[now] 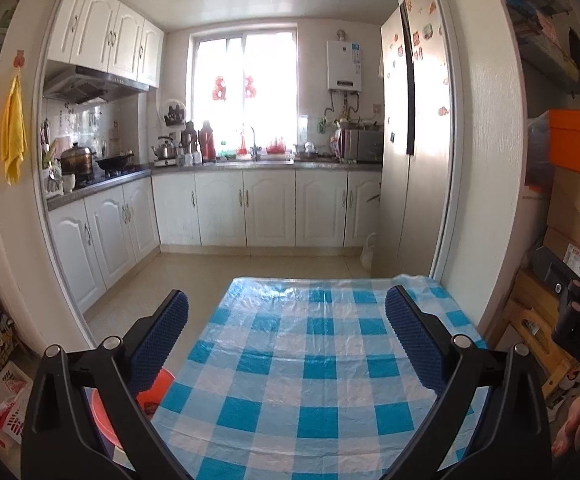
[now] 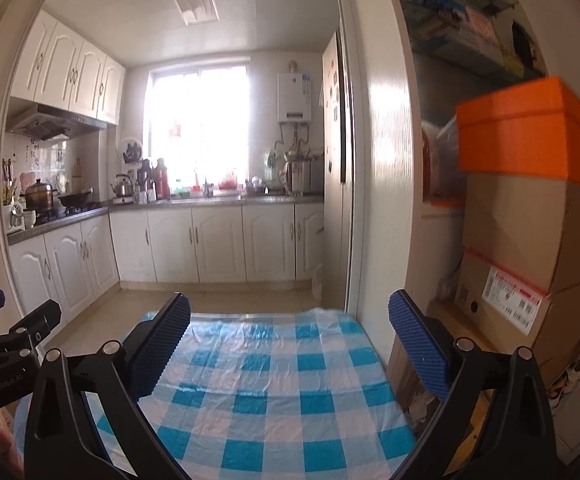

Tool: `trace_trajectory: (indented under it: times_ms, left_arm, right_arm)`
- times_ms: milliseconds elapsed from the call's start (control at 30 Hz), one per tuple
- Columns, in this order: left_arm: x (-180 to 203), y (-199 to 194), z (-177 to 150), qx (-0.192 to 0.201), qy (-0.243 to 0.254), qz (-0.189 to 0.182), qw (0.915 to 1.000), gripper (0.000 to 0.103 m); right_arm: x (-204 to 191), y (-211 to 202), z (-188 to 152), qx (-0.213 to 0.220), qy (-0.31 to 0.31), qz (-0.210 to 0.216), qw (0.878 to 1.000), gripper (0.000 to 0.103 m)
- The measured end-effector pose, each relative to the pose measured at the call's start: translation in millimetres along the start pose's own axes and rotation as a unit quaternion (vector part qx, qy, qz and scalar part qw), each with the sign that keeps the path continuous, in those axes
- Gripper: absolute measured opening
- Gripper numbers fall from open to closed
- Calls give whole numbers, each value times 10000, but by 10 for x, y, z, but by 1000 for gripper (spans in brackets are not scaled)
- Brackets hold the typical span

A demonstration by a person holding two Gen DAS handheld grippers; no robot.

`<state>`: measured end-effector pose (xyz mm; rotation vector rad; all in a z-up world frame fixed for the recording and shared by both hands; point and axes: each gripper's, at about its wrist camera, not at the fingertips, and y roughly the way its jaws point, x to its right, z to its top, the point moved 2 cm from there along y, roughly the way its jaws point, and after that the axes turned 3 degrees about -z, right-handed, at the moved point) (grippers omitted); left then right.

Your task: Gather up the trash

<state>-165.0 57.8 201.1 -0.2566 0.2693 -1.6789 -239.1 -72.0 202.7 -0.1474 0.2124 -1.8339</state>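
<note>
My left gripper (image 1: 286, 312) is open and empty, held above a table with a blue-and-white checked plastic cloth (image 1: 290, 360). My right gripper (image 2: 290, 320) is open and empty above the same cloth (image 2: 266, 380). Each gripper shows at the edge of the other's view: the right one (image 1: 578, 312) at the right side, the left one (image 2: 10, 340) at the left side. No trash shows on the cloth in either view. A red-orange basin (image 1: 108, 412) sits on the floor left of the table, partly hidden by my left finger.
A kitchen lies beyond the table, with white cabinets (image 1: 226, 208), a cluttered counter and a tall fridge (image 1: 414, 120). Stacked cardboard boxes (image 2: 530, 248) with an orange box (image 2: 530, 128) on top stand at the right. A white basket (image 1: 10, 400) sits on the floor at the left.
</note>
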Motion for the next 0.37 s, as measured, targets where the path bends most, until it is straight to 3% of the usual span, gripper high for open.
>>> trace_trajectory:
  times_ms: [200,367]
  left_arm:
    - [57,785,-475,-1097,-160,-19,9938,99]
    - [187,1559,-1010,-2036,-89,92,9790,99]
  right_arm:
    - [74,734,-547,-1178,114,63,9929,98]
    - [56,1407,-1113,-2247,86,63,9744,98]
